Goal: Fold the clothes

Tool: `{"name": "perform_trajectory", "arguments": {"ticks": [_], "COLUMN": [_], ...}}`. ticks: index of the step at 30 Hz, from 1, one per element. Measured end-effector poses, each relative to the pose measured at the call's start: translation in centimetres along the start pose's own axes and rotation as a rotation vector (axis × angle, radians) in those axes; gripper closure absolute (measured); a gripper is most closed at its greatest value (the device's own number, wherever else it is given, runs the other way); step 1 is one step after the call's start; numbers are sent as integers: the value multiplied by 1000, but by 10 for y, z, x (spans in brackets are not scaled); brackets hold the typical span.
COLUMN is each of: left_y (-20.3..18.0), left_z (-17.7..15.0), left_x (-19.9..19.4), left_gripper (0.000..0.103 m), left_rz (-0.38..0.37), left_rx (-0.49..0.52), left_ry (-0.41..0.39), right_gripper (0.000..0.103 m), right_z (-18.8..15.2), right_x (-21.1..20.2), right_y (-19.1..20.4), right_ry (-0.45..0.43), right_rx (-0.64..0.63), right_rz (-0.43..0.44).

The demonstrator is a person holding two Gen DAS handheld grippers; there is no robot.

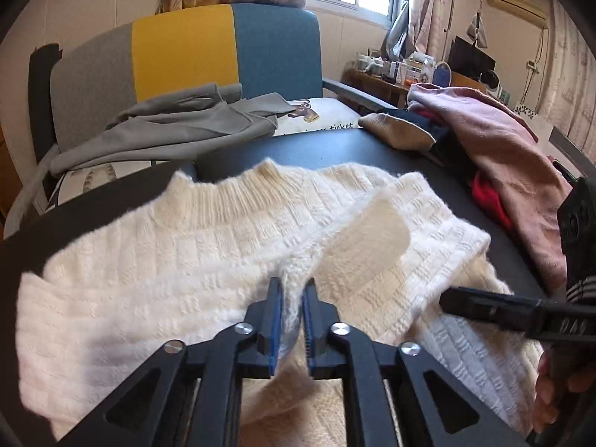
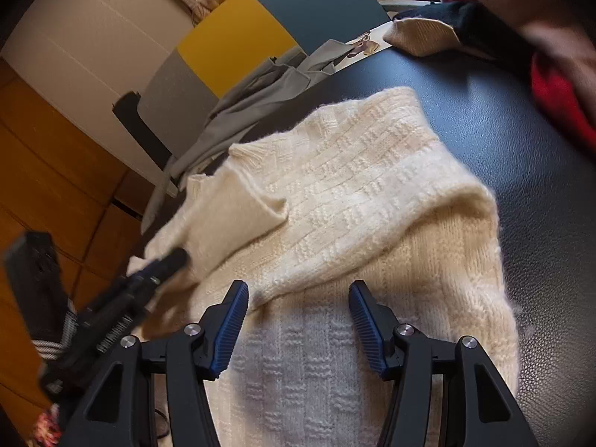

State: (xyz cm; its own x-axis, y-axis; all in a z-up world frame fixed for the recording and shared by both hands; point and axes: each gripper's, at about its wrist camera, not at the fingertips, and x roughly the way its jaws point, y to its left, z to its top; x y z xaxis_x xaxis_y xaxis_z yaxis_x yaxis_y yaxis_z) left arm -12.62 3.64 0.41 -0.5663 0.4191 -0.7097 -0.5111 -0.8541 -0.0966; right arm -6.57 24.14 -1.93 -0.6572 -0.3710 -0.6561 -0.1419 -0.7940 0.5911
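Observation:
A cream knitted sweater (image 1: 149, 260) lies spread on the dark table (image 1: 316, 149), its collar at the far side. One sleeve (image 1: 365, 238) is folded across its body. My left gripper (image 1: 292, 290) holds a ridge of that sleeve loosely between its blue pads (image 1: 276, 316). The pads stand slightly apart with their inner faces showing, so they do not press on the knit. In the right wrist view my right gripper (image 2: 298, 290) hovers open over the sweater (image 2: 354, 171) near its lower part, with nothing pinched. The left gripper (image 2: 175, 257) shows there blurred at the left.
A pile of clothes (image 1: 503, 138), pink, red and dark, sits on the table's right side. A grey garment (image 1: 178, 126) drapes over the seat of a grey, yellow and blue chair (image 1: 186, 48) beyond the table. A person's hand (image 1: 547, 391) holds the right gripper (image 1: 484, 309).

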Motion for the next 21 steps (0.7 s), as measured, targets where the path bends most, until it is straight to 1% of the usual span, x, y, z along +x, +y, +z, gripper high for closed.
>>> {"name": "perform_trajectory", "arguments": {"ticks": [2, 4, 6, 8, 10, 12, 15, 18, 19, 20, 21], "left_y": [8, 20, 36, 54, 70, 86, 105, 116, 120, 123, 127], "left_z": [-5, -9, -20, -33, -49, -64, -87, -98, -100, -102, -102], "left_x": [-11, -30, -53, -71, -80, -86, -88, -81, -79, -76, -74], "left_gripper": [84, 83, 82, 82, 82, 82, 82, 82, 82, 81, 81], "left_rz": [-57, -87, -82, -34, 22, 60, 64, 66, 66, 66, 72], "left_rx": [-31, -68, -111, -147, -169, -194, -250, -298, -315, -333, -347], "left_ry": [-33, -92, -148, -178, -177, -160, -118, -84, -74, -64, -56], "right_gripper": [45, 44, 43, 42, 41, 37, 37, 38, 41, 54, 81], "right_z": [3, 7, 11, 16, 19, 20, 19, 18, 18, 17, 16], "right_x": [-1, -3, -3, 2, 10, 20, 28, 32, 34, 35, 36], "right_y": [-1, 0, 3, 8, 14, 17, 21, 27, 30, 33, 38], "right_ry": [-9, -23, -32, -22, -3, 33, 56, 57, 62, 68, 79], "right_rx": [20, 46, 66, 75, 87, 113, 124, 93, 68, 34, -1], "right_rz": [28, 77, 118, 141, 147, 146, 123, 92, 70, 44, 32]}}
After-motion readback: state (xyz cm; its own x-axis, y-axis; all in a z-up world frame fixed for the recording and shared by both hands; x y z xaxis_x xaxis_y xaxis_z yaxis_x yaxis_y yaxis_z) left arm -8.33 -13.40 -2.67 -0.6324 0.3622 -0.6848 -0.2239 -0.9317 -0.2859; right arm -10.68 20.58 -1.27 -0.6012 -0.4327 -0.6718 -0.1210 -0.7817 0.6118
